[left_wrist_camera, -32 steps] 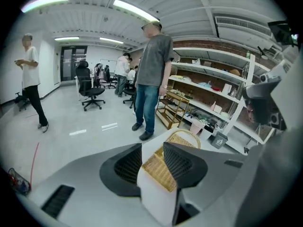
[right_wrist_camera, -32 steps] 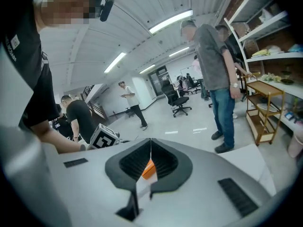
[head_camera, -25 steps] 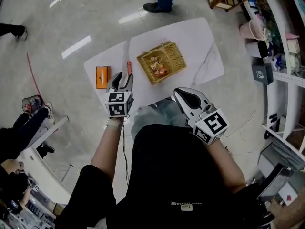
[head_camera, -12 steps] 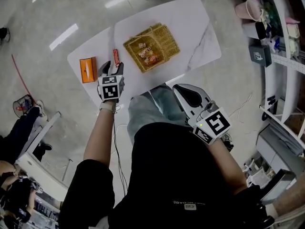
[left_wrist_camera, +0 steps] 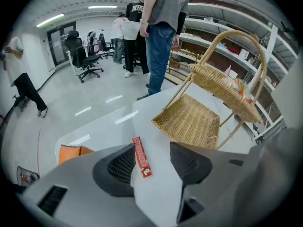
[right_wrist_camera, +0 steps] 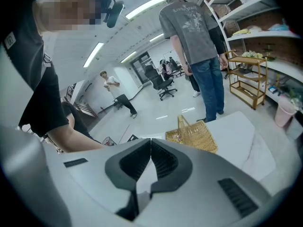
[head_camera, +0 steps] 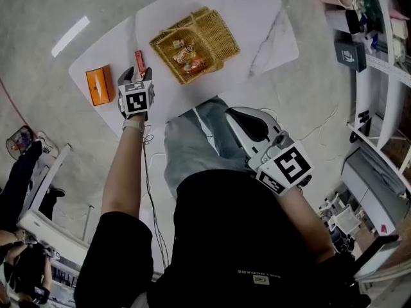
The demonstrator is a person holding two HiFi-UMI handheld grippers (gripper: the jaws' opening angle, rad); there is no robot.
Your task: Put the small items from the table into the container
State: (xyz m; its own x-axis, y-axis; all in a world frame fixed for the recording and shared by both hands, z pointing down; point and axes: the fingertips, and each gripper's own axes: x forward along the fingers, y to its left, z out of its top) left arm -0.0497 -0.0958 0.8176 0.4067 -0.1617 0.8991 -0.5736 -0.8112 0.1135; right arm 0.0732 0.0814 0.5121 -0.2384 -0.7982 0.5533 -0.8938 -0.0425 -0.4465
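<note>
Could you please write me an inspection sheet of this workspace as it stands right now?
Surface: white marbled table.
Job's things: wicker basket holding snack packets; red stick packet and orange packet on the table beside it.
Clutter: nothing seen.
Tools: left tool jaws opening, around the red stick packet's near end, not gripping; right tool shut, empty, over the lap.
Cables: thin cable along the left arm; another on the floor.
Surroundings: shelving at the right; people standing beyond the table.
</note>
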